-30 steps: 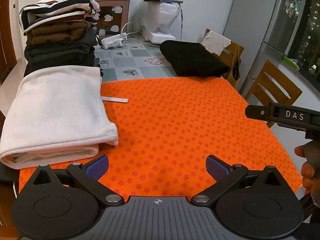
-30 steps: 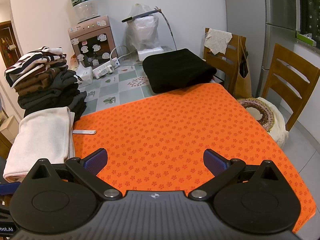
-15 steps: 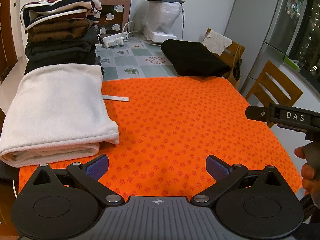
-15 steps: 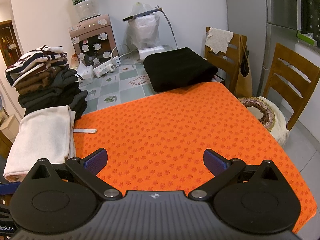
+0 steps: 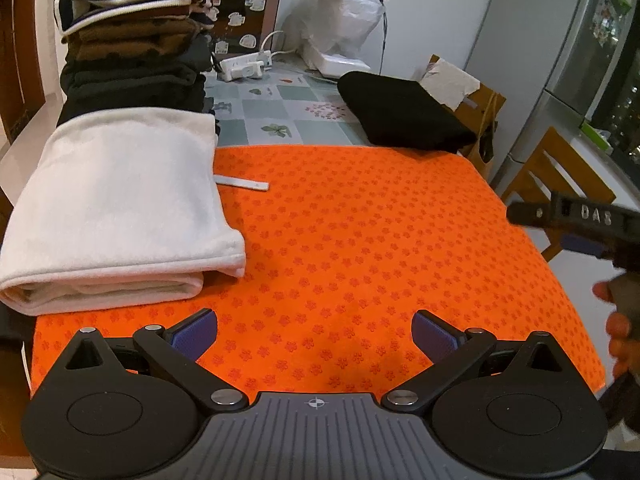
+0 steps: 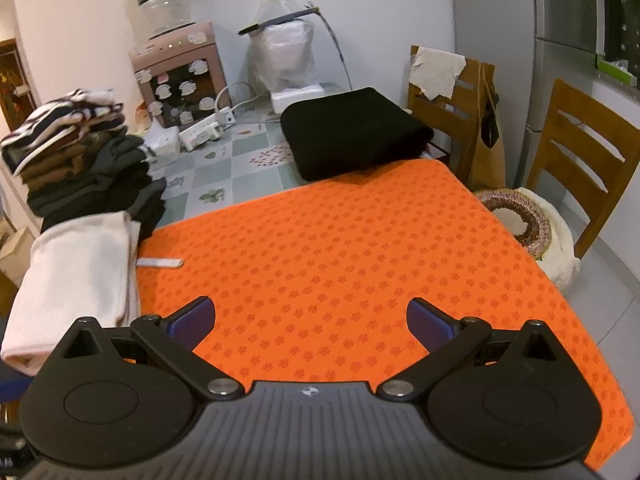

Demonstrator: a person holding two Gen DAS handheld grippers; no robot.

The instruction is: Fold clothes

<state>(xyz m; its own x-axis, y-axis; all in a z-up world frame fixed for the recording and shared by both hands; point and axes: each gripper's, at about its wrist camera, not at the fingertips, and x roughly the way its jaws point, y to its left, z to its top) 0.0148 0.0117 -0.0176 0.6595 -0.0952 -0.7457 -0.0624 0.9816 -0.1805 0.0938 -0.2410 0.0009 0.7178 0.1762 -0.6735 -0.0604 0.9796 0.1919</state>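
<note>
1. The left gripper (image 5: 314,330) and right gripper (image 6: 311,318) are both hanging wide open, holding nothing, over the orange mat (image 5: 360,240)
2. A white towel (image 5: 116,200) is lying folded at the mat's left edge, beside a stack of clothes (image 5: 132,44)
3. It is probably handling soft, light and floppy; pinching near a corner or folded edge looks best

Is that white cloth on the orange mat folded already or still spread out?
Folded. The white cloth lies as a neat rectangle at the left of the orange mat, with stacked layers showing along its near edge.
</note>
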